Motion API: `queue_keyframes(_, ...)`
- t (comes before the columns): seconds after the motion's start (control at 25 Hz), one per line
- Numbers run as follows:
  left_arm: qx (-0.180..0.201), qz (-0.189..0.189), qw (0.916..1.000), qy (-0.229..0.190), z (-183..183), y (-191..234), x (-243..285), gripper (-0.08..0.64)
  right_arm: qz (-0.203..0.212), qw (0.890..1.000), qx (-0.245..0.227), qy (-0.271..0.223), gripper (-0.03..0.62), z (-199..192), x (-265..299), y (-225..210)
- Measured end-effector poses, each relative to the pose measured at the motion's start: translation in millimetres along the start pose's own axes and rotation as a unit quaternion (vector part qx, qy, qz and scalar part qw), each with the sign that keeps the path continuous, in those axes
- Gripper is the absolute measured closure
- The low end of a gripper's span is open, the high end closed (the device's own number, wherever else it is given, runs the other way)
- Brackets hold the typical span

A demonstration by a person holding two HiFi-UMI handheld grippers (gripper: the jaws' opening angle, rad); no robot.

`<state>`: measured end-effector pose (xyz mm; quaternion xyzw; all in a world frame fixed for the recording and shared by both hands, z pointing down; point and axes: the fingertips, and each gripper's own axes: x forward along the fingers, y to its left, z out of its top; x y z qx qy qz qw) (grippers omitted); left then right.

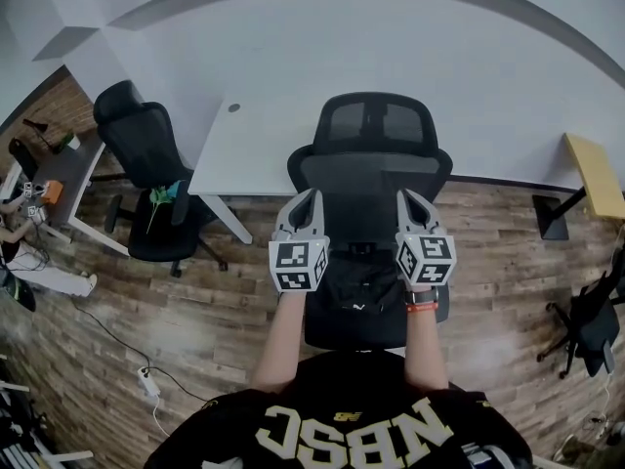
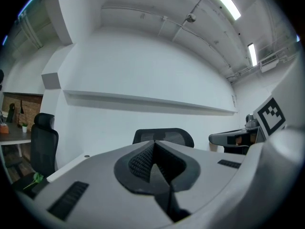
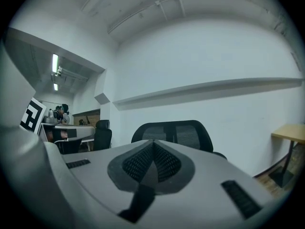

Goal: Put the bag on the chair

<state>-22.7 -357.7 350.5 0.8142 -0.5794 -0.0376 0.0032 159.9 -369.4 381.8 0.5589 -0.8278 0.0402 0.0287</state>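
Showing the left gripper (image 1: 312, 199) and right gripper (image 1: 403, 197), both clenched on nothing, level above the chair (image 1: 376, 179). A dark bag (image 1: 356, 283) appears to lie on its seat already. It is probably soft and light, best taken by its top edge. The white desk (image 1: 256, 149) stands behind and a second chair (image 1: 146, 164) well apart; nothing obstructs.

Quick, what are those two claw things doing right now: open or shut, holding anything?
Left gripper: closed, nothing between its jaws.
Right gripper: closed, nothing between its jaws.
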Motion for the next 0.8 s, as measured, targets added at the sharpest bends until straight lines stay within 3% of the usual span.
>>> queue_keyframes(0.36,-0.005,-0.029,0.9995,0.007,-9.0,-11.3,9.4,0.545,-0.006,1.0,-0.001,0.007,0.583,1.3,2.7,-8.0)
queue_keyframes(0.8,-0.009,-0.025,0.9996,0.01,-11.7,2.5,9.6,0.545,0.0,1.0,0.011,0.008,0.583,1.5,13.3,-5.5)
